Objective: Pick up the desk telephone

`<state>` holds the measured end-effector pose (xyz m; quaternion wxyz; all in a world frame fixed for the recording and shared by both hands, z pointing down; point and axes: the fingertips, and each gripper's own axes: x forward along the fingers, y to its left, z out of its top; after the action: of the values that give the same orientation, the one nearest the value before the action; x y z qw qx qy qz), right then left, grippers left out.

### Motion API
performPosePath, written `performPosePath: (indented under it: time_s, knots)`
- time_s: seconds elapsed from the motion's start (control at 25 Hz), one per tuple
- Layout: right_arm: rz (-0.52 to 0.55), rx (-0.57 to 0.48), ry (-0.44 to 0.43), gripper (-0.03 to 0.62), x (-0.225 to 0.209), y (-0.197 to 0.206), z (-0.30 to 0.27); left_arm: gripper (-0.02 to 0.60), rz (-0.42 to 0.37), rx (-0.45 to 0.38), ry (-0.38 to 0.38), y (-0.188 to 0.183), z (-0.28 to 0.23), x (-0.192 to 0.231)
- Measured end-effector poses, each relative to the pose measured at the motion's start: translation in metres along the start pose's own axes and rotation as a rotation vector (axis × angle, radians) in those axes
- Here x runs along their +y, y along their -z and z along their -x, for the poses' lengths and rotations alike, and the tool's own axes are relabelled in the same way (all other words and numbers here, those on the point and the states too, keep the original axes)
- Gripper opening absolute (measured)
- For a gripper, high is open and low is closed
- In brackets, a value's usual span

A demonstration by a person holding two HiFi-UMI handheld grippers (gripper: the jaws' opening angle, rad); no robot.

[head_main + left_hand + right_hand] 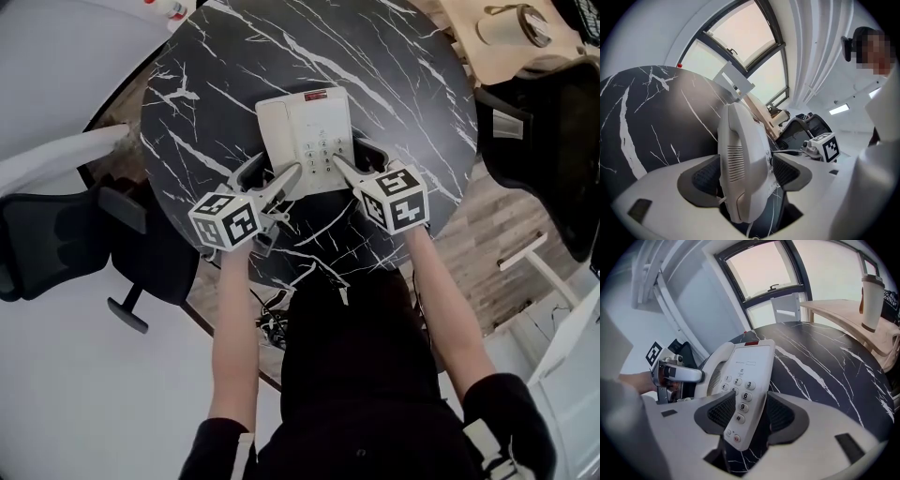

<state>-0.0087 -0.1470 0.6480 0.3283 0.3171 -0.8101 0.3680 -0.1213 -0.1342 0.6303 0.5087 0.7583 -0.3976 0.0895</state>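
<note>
The desk telephone (305, 141) lies flat on the black marble table (403, 84), slightly above the centre of the head view. Its handset (275, 141) sits in the cradle along its left side and the keypad (321, 155) is on its right. Both grippers meet it at its near edge.

The left gripper (745, 174) has its jaws spread wide around the near-left corner. In its own view the handset end stands between the two dark pads, with a clear gap to the right pad and no sign of squeeze on the left. The right gripper (751, 412) is likewise spread around the near-right corner. The lower keypad rows sit between its pads, with dark table showing between the phone's edge and the right pad. Neither gripper grips anything yet.

The step in hand looks like the grasp itself: the jaws are placed, the phone unlifted.

The next move likely calls for closing both sets of jaws on the body together, then raising them evenly so the phone stays level. A tilt could tip the loose handset out of its cradle, and the thin cord below the handset in the left gripper view may drag.

Further out, a black office chair (56, 234) stands at the left, and a tall cup (872, 301) is on a pale wooden table at the upper right of the right gripper view.
</note>
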Motion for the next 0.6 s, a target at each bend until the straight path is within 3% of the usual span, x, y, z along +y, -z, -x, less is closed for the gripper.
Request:
performPosePath:
  time_s: [0.2, 0.36, 0.6]
  knots:
    - [0.000, 0.008, -0.004, 0.202, -0.0036, -0.0003, -0.0049, 0.353, 0.015, -0.015, 0.021, -0.0001, -0.0041, 0.0084]
    - [0.006, 0.016, -0.014, 0.202, -0.0046, 0.0000, -0.0064, 0.356, 0.049, 0.007, 0.069, 0.0014, -0.0070, 0.0090]
    - [-0.009, 0.018, -0.036, 0.202, -0.0034, 0.0009, -0.0074, 0.357, 0.037, 0.046, 0.116, 0.0022, -0.0090, 0.0073]
